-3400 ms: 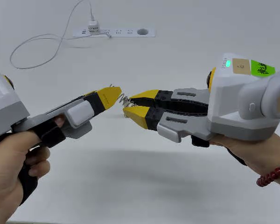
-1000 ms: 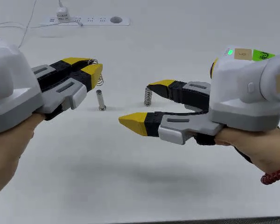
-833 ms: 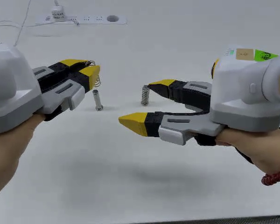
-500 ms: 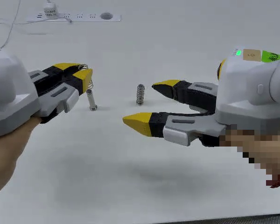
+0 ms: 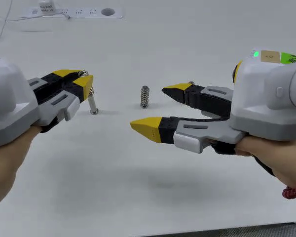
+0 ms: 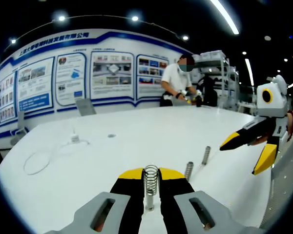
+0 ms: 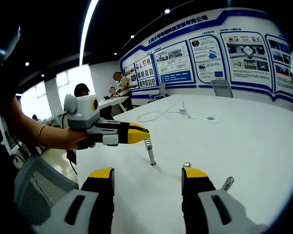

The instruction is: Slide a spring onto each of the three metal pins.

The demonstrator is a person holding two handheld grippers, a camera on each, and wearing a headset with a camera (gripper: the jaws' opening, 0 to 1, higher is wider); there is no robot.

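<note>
The left gripper (image 5: 85,80) is closed narrowly on a spring (image 6: 151,179), which is gripped upright between the yellow tips. The spring is held just over the top of the bare pin (image 5: 93,104), which is stood at the left of the table (image 5: 138,187). Whether coil and pin are touching cannot be told. To the right, the middle pin (image 5: 144,97) is wrapped in a coil of its own. Farther right, a third pin (image 5: 191,84) is seen just beside the far jaw of the right gripper (image 5: 157,107); in the right gripper view a coil is seen on it too. The right gripper is held wide with nothing between its jaws. It is pointed left, near the middle pin and well apart from the bare pin.
</note>
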